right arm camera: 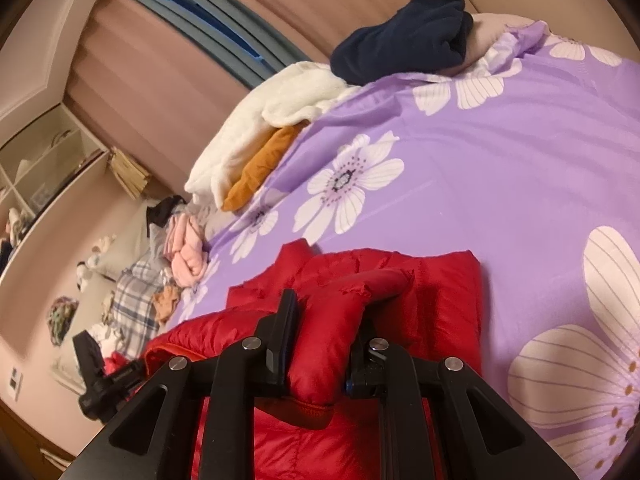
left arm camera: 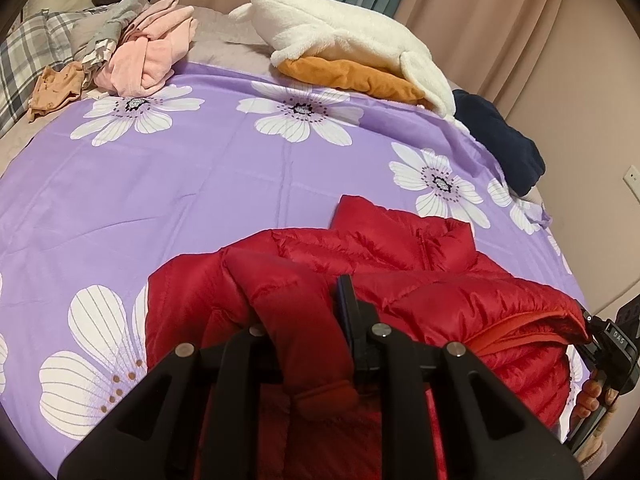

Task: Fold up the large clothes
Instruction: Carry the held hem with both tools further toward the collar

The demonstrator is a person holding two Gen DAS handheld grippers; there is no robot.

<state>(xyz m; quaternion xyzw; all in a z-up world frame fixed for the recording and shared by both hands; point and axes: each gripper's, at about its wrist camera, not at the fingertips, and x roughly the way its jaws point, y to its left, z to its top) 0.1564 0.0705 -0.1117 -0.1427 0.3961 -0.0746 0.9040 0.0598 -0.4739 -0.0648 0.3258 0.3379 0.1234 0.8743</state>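
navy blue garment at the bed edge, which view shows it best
The right wrist view: the navy blue garment lies whole and unobstructed on the purple floral sheet. In the left wrist view it sits at the right edge behind the white fleece, strongly foreshortened.

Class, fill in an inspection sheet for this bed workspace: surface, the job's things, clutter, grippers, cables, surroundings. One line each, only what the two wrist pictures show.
Surface: purple bedsheet with white flowers, spread over the bed.
Job's things: red quilted puffer jacket, near edge, partly folded.
Clutter: white fleece garment lying on an orange-brown garment; navy fleece garment at the right edge; crumpled pink garment beside grey plaid bedding.
Grippers: left gripper shut on a jacket fold; right gripper likewise.
Cables: nothing seen.
Surroundings: pinkish-beige curtains; white shelving unit; wall socket.
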